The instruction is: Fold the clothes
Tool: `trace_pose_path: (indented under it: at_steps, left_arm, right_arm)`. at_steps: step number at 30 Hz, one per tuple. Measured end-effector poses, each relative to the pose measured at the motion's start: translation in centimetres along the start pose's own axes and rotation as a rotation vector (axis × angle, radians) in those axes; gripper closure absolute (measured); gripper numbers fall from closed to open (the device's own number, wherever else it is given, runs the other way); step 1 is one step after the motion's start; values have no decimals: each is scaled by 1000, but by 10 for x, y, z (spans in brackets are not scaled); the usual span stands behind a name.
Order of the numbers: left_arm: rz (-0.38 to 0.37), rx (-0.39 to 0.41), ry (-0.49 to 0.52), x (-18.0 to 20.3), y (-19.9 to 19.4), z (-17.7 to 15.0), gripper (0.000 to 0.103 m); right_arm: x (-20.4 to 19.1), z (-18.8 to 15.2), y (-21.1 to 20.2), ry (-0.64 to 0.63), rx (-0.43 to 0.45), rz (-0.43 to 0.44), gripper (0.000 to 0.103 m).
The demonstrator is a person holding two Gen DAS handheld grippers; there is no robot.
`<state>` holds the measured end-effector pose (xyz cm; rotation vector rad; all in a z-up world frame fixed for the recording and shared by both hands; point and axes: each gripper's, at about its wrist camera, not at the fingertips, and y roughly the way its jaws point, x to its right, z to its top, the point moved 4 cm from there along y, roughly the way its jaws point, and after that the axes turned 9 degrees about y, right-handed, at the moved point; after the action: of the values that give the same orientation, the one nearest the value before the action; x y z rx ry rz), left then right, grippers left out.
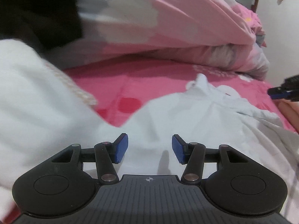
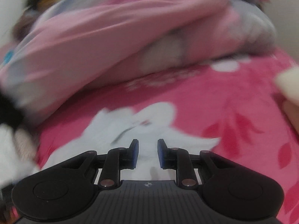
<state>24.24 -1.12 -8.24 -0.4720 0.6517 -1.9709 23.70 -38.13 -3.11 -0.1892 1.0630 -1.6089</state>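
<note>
A white garment (image 1: 186, 112) lies rumpled on a pink bedsheet (image 1: 149, 78), its collar end at the far right. My left gripper (image 1: 150, 148) hovers low over it, open, nothing between its blue pads. A white sleeve with a knitted cuff (image 1: 37, 97) fills the left of that view. In the blurred right wrist view the same white garment (image 2: 130, 127) lies ahead, and my right gripper (image 2: 148, 154) is open just above its near part. The right gripper's tip (image 1: 284, 91) shows at the left wrist view's right edge.
A bunched pink and grey quilt (image 1: 168, 24) lies across the far side of the bed, also the quilt (image 2: 112, 37) in the right wrist view. A black cloth (image 1: 37, 15) sits at the far left. A white wall (image 1: 280, 37) stands at the right. A pale object (image 2: 289, 85) sits at the right edge.
</note>
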Motion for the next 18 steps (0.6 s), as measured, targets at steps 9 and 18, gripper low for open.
trace_pose_path:
  at_steps: [9, 18]
  left_arm:
    - [-54, 21, 48, 19, 40, -11, 50]
    - [-76, 49, 22, 15, 38, -14, 50]
  right_arm:
    - [61, 22, 51, 188, -140, -74, 61]
    - [57, 13, 73, 127, -190, -84, 86]
